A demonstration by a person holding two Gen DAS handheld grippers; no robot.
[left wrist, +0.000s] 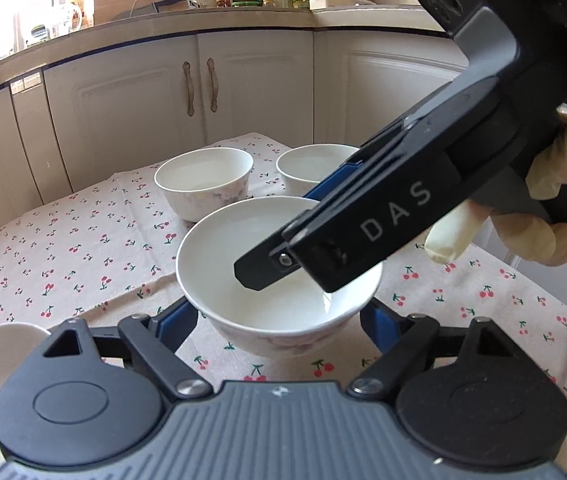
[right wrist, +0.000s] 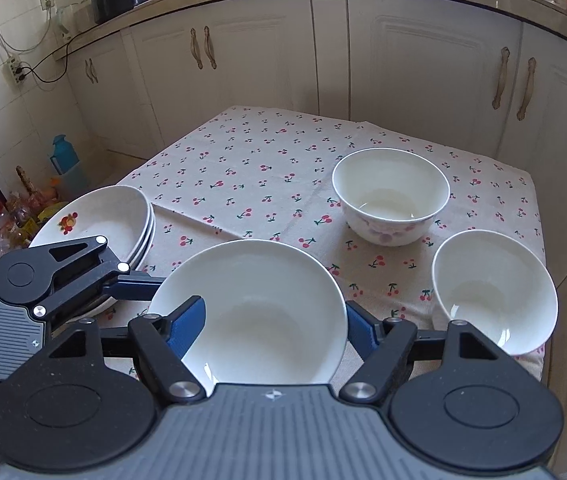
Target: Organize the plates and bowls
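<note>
Right wrist view: right gripper [right wrist: 275, 320] and left gripper [left wrist: 279, 320] both clamp the near white bowl [right wrist: 251, 304], pads pressed against its rim, above the cherry-print bench [right wrist: 251, 168]. Two bowls [right wrist: 390, 196] stand beyond; stacked plates [right wrist: 115, 216] sit left.

The left gripper [left wrist: 279, 322] is a handheld tool with a grey ribbed housing carrying a small white star-like mark at its front edge. Two round black discs flank it, each leading into black linkage arms with a triangular cut-out and silver screw heads at the pivots. Its fingers [left wrist: 181, 316] are faced with ribbed blue pads.

The right gripper [right wrist: 275, 326] has the same build: grey ribbed body, black discs, silver screws, blue-padded fingers [right wrist: 187, 326]. Seen from the left wrist camera, its black side bears the pale letters "DAS", and a gloved hand [left wrist: 543, 200] in a cream-coloured glove grips a dark grey handle.
</note>
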